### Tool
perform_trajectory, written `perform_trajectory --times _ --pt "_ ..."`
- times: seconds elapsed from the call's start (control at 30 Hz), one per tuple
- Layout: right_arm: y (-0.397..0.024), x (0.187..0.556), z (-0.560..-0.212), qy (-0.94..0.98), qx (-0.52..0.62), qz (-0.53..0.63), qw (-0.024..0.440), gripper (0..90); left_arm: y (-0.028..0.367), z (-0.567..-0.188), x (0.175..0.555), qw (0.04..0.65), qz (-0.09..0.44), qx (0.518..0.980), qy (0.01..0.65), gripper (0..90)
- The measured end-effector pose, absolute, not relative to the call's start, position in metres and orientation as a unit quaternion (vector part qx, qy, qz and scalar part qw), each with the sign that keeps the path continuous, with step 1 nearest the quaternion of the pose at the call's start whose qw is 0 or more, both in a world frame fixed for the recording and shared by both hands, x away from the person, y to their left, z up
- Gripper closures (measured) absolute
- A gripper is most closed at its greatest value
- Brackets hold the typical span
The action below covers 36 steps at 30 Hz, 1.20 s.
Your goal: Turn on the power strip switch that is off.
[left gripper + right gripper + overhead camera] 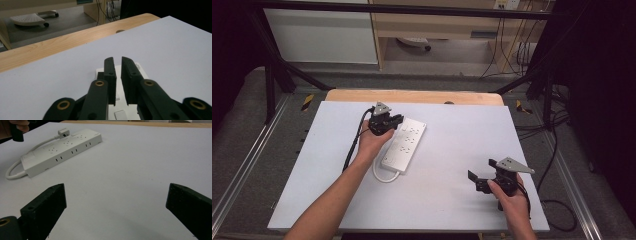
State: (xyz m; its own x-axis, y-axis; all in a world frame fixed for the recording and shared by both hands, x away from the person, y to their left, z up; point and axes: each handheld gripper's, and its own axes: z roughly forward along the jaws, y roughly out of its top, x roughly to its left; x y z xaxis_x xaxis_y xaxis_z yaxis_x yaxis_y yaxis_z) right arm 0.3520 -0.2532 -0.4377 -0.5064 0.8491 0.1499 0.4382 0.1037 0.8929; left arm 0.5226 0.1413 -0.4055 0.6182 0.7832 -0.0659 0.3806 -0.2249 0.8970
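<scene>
White power strip (404,143) lies on white tabletop (452,165), directly under left gripper's jaws; its looped cord (383,176) trails behind. Wooden edge (412,96) beyond.

Power strips: one, white, lying on the surface (452,200) — power strip (404,144)
Cords on the strip: one white cord (15,170), looping out from one end
Plugs: one white plug (63,132), beside the strip's far side in the right gripper view
Grippers: two — left gripper (393,121), right gripper (473,175)
Fingers per gripper: two black fingers (110,75) on the left, nearly together; two on the right, wide apart
Grey three-cornered plates: two, one atop each gripper
Hands: two — left hand (373,141), right hand (512,200)
Surfaces: one, white-topped with a wooden far edge
</scene>
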Motion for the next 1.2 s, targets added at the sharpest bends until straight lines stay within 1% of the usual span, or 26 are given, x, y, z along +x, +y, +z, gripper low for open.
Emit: perform_trajectory --times 0.1,0.2,1.2 --pt "-0.253 0.352 -0.438 0.714 0.450 0.495 0.208 3.4 0.143 -0.406 0.523 0.487 0.200 0.756 0.388 88.2" --pt "-0.253 0.352 -0.438 0.714 0.450 0.494 0.208 3.5 0.143 -0.407 0.524 0.489 0.198 0.756 0.388 89.9" --pt "-0.254 0.352 -0.436 0.712 0.450 0.496 0.211 3.4 0.148 -0.422 0.532 0.464 0.181 0.770 0.398 90.0"
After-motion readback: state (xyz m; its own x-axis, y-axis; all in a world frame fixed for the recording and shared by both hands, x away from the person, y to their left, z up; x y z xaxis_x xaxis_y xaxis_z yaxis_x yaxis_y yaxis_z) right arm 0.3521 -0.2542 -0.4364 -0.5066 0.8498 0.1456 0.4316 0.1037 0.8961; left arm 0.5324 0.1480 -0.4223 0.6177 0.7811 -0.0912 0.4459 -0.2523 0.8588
